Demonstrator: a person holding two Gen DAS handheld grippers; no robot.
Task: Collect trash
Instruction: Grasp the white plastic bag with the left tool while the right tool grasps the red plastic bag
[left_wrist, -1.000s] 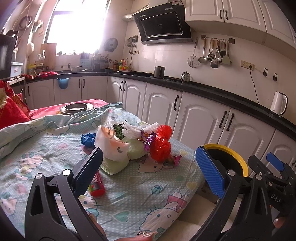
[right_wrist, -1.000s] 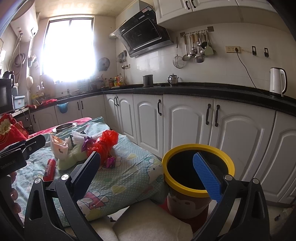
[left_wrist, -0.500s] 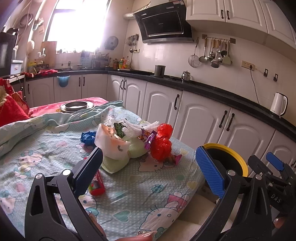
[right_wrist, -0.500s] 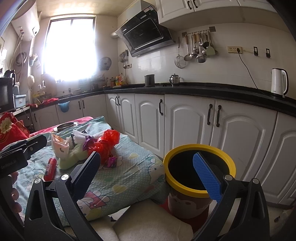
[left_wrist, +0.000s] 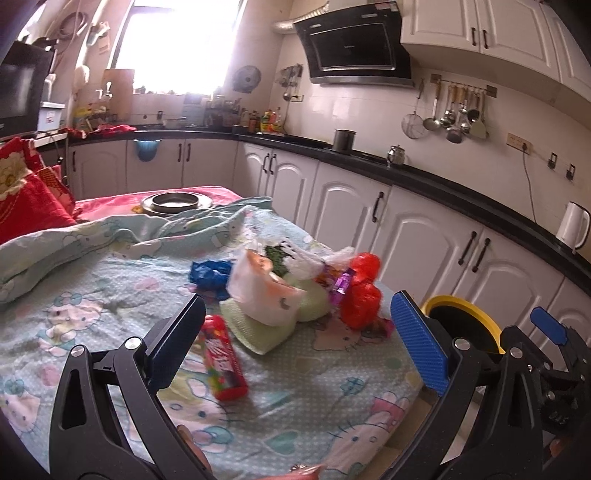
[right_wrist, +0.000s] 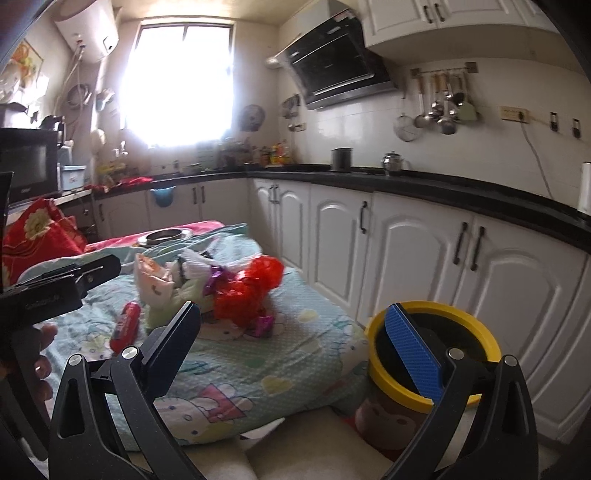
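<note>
light: window (right_wrist: 177, 85) glare, overexposed | blur: slight | edges: fisheye-bent, vignetted

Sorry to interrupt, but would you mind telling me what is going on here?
A person holds two grippers over a table, collecting trash. The left gripper and right gripper are both open and empty. The trash pile and a red tube lie untouched on the cloth; the bin stands beside the table.

one red snack tube (left_wrist: 221, 358), one red bag (left_wrist: 360, 291), one blue wrapper (left_wrist: 208, 273), one yellow-rimmed bin (right_wrist: 432, 354).
</note>
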